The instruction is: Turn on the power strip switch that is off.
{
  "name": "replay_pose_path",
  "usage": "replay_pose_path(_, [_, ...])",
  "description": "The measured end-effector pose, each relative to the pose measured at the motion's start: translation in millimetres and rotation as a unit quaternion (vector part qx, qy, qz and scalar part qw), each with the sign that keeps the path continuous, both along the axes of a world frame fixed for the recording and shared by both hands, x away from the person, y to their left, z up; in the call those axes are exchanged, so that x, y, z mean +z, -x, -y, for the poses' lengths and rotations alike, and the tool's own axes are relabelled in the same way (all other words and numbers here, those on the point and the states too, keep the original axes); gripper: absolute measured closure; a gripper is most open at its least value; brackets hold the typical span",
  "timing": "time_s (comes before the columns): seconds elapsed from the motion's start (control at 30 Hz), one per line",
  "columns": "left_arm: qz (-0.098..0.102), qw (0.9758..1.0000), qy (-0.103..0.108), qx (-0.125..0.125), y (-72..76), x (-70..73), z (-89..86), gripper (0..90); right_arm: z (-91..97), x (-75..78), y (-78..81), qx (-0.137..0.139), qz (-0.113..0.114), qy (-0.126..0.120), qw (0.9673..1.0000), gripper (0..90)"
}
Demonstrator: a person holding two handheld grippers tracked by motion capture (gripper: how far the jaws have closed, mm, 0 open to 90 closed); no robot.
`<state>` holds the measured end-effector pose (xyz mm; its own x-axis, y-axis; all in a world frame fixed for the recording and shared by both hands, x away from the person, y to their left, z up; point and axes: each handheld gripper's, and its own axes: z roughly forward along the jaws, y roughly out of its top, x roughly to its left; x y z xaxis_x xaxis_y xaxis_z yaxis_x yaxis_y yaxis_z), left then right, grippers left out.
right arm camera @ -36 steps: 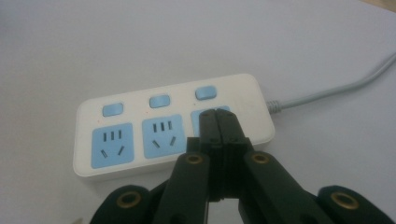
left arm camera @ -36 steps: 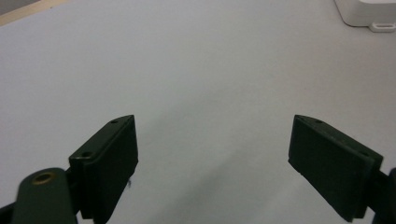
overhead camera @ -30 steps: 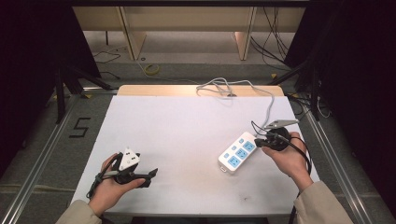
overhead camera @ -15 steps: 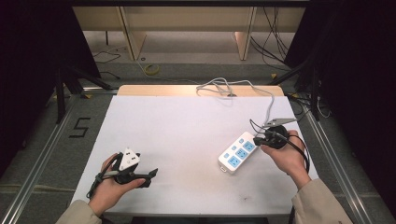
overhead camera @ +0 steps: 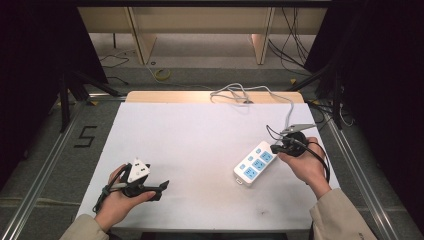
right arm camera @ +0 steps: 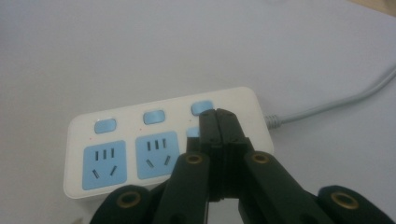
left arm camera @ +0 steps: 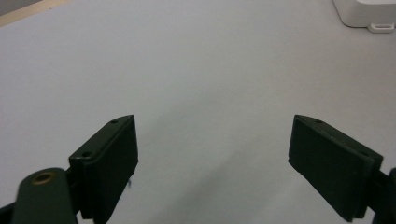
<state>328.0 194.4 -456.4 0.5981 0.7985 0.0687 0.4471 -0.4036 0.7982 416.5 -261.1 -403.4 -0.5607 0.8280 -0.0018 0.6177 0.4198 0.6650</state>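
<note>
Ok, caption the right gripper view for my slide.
Shut black right gripper poised over the third blue switch of a white three-socket power strip on a white table.

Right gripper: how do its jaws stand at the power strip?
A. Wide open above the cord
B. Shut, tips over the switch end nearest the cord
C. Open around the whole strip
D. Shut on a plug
B: the right gripper has its jaws pressed together, tips over the power strip by the switch nearest the cord.

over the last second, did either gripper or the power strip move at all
Nothing visibly changed. The right gripper stays shut, its tips over the power strip by the switch nearest the cord, nothing between them. The left gripper stays open over the bare table.
</note>
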Motion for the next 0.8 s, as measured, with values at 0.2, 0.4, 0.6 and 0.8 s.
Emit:
replay_pose_path(0.2, [0.000,1.0000,0.001,0.000,0.1,0.1,0.2,15.4,-1.1,0.4,-2.1,0.001,-0.001,0.000,1.0000,90.0])
replay_pose_path(0.4, [0.000,1.0000,0.001,0.000,-0.1,0.1,0.2,15.4,-2.3,0.7,-4.2,0.002,-0.002,0.001,1.0000,90.0])
replay_pose_path(0.6, [0.000,1.0000,0.001,0.001,-0.3,0.2,0.3,15.4,-4.3,1.8,-5.6,0.005,-0.006,0.004,1.0000,90.0])
replay_pose_path(0.8, [-0.001,1.0000,0.001,0.000,-0.3,0.0,0.3,15.4,-6.5,2.3,-7.7,0.007,-0.006,0.004,0.9999,90.0])
